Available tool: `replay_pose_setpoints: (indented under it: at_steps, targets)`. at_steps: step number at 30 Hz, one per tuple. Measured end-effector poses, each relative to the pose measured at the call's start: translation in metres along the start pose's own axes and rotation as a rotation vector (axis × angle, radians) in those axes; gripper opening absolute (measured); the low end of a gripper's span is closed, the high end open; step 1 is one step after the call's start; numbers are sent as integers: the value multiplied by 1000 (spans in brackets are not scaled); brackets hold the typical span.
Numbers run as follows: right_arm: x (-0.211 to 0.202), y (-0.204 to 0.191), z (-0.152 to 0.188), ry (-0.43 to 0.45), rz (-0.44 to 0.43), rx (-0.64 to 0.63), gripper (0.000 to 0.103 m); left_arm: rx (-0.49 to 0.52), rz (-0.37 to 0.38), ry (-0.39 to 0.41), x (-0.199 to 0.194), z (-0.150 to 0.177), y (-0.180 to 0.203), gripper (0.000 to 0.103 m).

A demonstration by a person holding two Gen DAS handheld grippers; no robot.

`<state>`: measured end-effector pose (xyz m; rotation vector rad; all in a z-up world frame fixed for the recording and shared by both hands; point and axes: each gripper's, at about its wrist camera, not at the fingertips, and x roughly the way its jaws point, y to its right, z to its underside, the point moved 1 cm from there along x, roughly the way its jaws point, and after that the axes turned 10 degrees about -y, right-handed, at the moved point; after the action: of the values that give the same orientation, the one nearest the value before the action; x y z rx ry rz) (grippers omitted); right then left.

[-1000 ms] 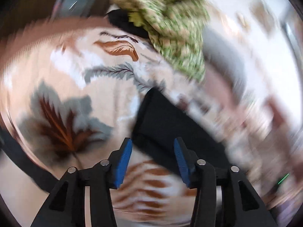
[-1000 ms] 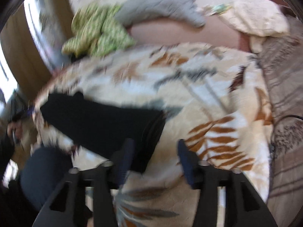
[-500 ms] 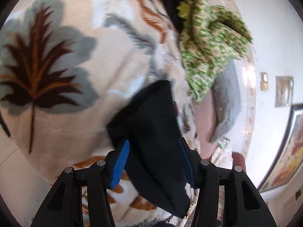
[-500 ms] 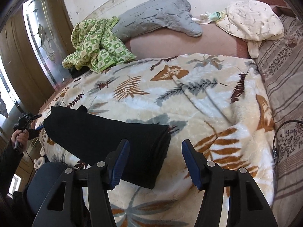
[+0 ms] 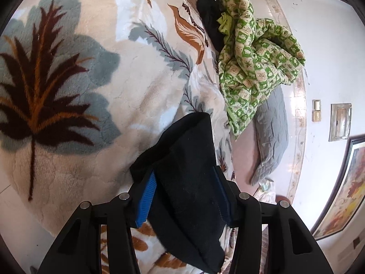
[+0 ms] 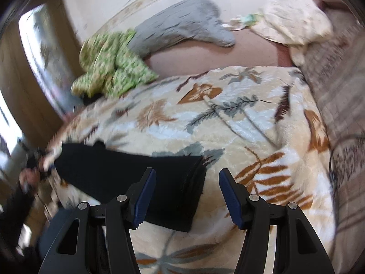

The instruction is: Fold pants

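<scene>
In the left wrist view, a cream blanket (image 5: 141, 96) printed with large brown, rust and grey-blue leaves fills the left and centre. The black pants (image 5: 189, 182) lie on it, folded into a long thick band that runs from the middle of the view down to the bottom edge. The left gripper (image 5: 186, 196) straddles this band: the fabric fills the gap between the two blue pads (image 5: 146, 202), one pad on each side of it, but whether they are pressing the cloth or only standing beside it cannot be told. To the right of the pants, farther off, a crumpled green patterned cloth (image 5: 253, 68) sits at the blanket's edge, with a grey quilted pillow (image 5: 271, 134) beyond it and a framed picture (image 5: 344, 191) on the wall at far right.

In the right wrist view, which is somewhat blurred, a hand (image 6: 32, 173) shows at the far left beside one end of the folded pants (image 6: 127, 171). The black band stretches rightward across the near part of the blanket (image 6: 239, 137) and ends in a stacked, folded edge. The right gripper (image 6: 187, 196) stands with its fingers spread wide and nothing between them. Its left finger (image 6: 143, 196) overlaps the pants in view, the folded end lies in the gap, and the right finger is over bare blanket. Behind lie the green cloth (image 6: 111, 66), the grey pillow (image 6: 182, 32) and, at upper right, a cream cushion (image 6: 294, 20).
</scene>
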<state>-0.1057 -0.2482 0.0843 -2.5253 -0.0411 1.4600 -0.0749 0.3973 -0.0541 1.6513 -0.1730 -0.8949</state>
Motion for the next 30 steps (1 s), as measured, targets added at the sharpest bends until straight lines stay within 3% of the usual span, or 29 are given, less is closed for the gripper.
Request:
replay_pose_setpoints:
  at_steps: [3,5,8,14,20,23,25,26,30]
  targets:
    - [-8,16,9,43,-109,187,61,36,-22,-1,4,2,4,36]
    - [-4,31,23,51,-263,364,61,55,-23,-10,7,4,7,28]
    - [17,40,43,-13,-390,519,61,100,-48,-7,11,7,16,24]
    - [52,37,58,-137,-516,621,61,231,-107,34,9,15,41,9]
    - [70,43,57,-168,-457,669,61,212,-123,15,14,14,37,11]
    - [78,39,52,-177,-445,655,55,185,-120,8,13,12,32,12]
    - [79,34,47,-171,-388,609,5,182,-124,7,13,11,33,9]
    - [80,31,44,-177,-360,577,3,186,-134,9,12,11,34,4]
    - [60,26,40,-121,-308,519,3,186,-140,2,2,10,44,3]
